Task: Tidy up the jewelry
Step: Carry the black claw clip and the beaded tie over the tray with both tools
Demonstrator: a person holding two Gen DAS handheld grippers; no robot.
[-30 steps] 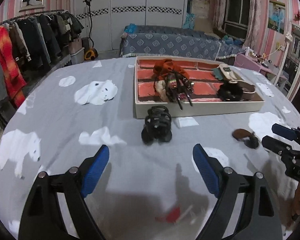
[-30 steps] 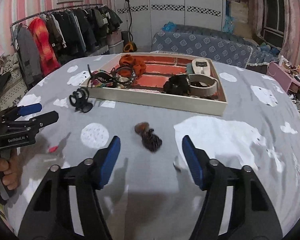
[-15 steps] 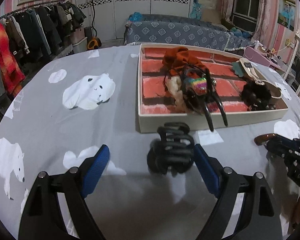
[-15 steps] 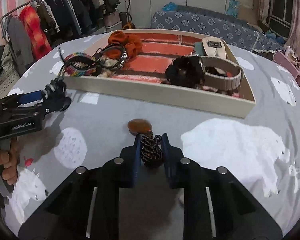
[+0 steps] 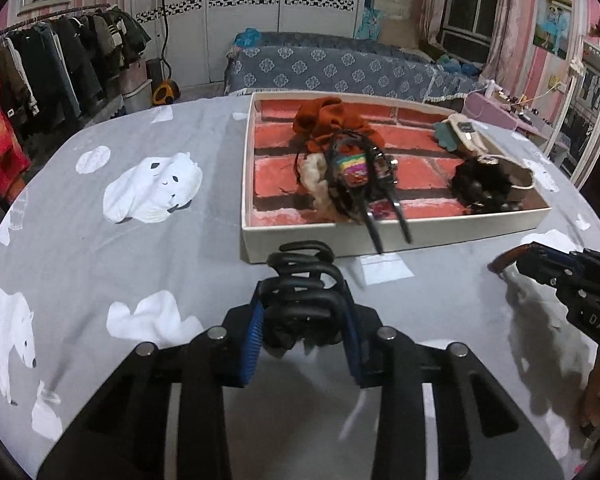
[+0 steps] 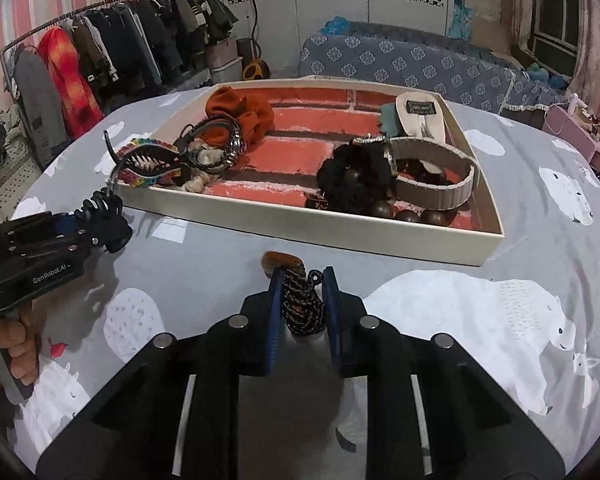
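Your left gripper (image 5: pixel 304 320) has just closed on the black claw clip (image 5: pixel 302 280), just short of the tray (image 5: pixel 440 236), where a headband's tips (image 5: pixel 388 224) overhang the near wall. Your right gripper (image 6: pixel 302 300) pinches a dark braided cord (image 6: pixel 302 304), possibly a bracelet, with its brown piece (image 6: pixel 282 260) on the bear-print cloth (image 6: pixel 460 320).

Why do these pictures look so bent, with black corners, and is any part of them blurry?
Both views are fisheye: the tray edges bow and the corners go black. Left wrist view: the hair claw in the left gripper looks a little soft; shadows fall toward the camera. Right wrist view: the cord in the right gripper is sharp.
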